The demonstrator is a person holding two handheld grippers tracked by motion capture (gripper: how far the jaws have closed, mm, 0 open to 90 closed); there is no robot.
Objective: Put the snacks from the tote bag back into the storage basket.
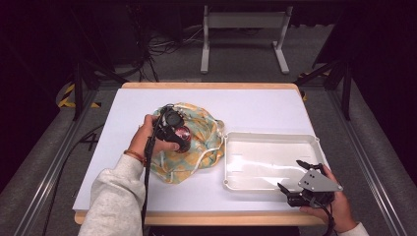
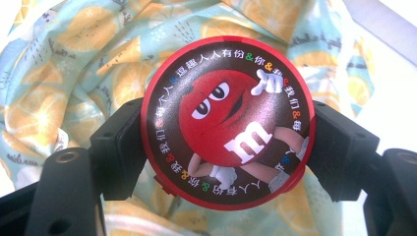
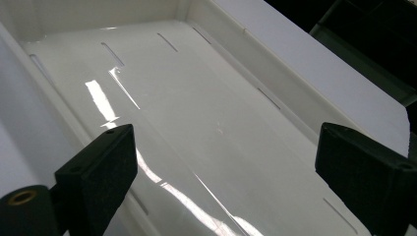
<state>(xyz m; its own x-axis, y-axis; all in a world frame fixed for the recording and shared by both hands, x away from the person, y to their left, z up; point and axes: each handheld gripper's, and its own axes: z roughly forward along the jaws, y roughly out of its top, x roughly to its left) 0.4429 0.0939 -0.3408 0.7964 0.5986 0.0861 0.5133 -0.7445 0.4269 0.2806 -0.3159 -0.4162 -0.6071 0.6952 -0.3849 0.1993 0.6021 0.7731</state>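
A round red candy tin [image 2: 227, 123] with a red cartoon figure on its lid sits between the jaws of my left gripper [image 2: 223, 147], which is shut on its rim. In the high view the left gripper [image 1: 178, 139] holds the tin [image 1: 183, 133] above a cloth drawstring bag [image 1: 196, 147] printed with orange slices on pale blue. That bag [image 2: 74, 64] spreads out behind the tin. My right gripper [image 1: 294, 176] rests open at the near right corner of a white plastic tray [image 1: 269, 142]. Its jaws [image 3: 221, 162] stand wide apart over the tray's bare glossy floor [image 3: 162, 98].
The white tabletop [image 1: 255, 108] has bare room behind the bag and the tray. A white cord [image 1: 209, 155] trails from the bag toward the tray's left wall. A metal stand [image 1: 243, 29] and cables lie on the floor beyond the table.
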